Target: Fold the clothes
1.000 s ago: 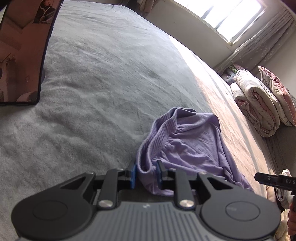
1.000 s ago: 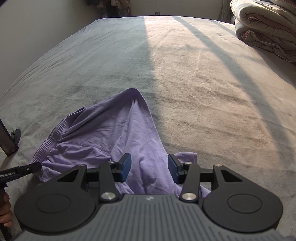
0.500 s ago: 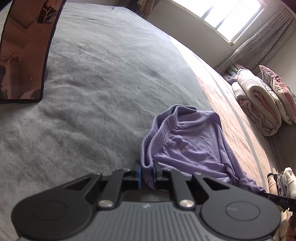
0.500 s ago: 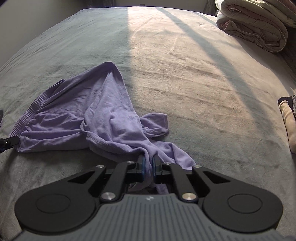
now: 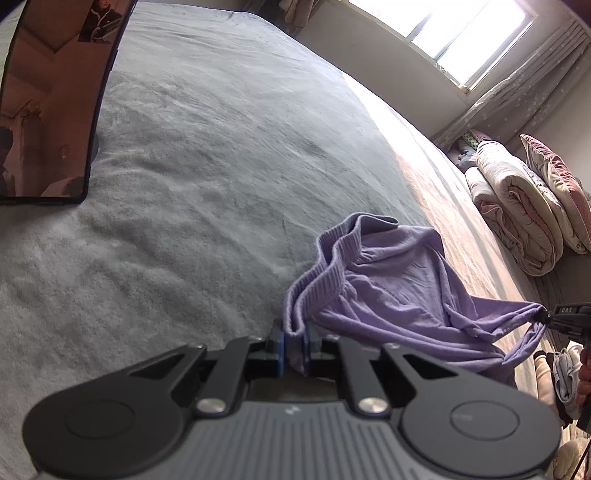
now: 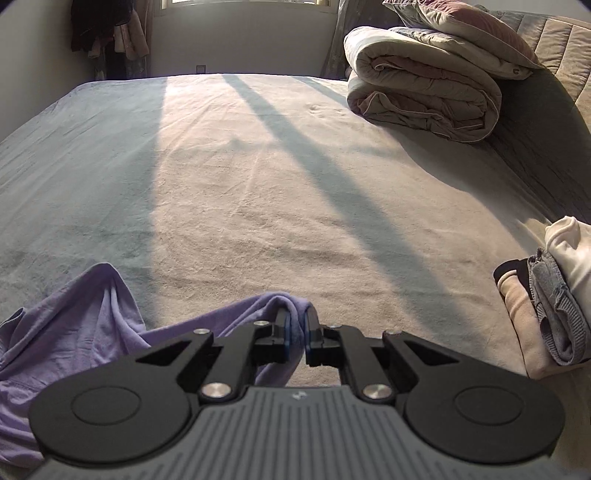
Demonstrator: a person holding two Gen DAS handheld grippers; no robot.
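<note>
A lilac garment with a ribbed waistband [image 5: 391, 280] lies bunched on the grey bed cover [image 5: 207, 155]. My left gripper [image 5: 294, 341] is shut on the ribbed waistband at its near corner. My right gripper [image 6: 295, 334] is shut on another edge of the same lilac garment [image 6: 85, 325], which trails off to the lower left in the right wrist view. In the left wrist view the right gripper's tip [image 5: 554, 317] shows at the far right, with the cloth drawn taut toward it and lifted off the bed.
A rolled quilt and pillow [image 6: 424, 96] sit at the back right of the bed. Folded clothes [image 6: 550, 299] are stacked at the right edge. A dark-framed mirror [image 5: 48, 99] stands at the left. Clothes hang by the far wall [image 6: 110, 33].
Both grippers went from open to shut on the lilac garment. The right one then pulled its edge rightward and upward, stretching the cloth between the two.
</note>
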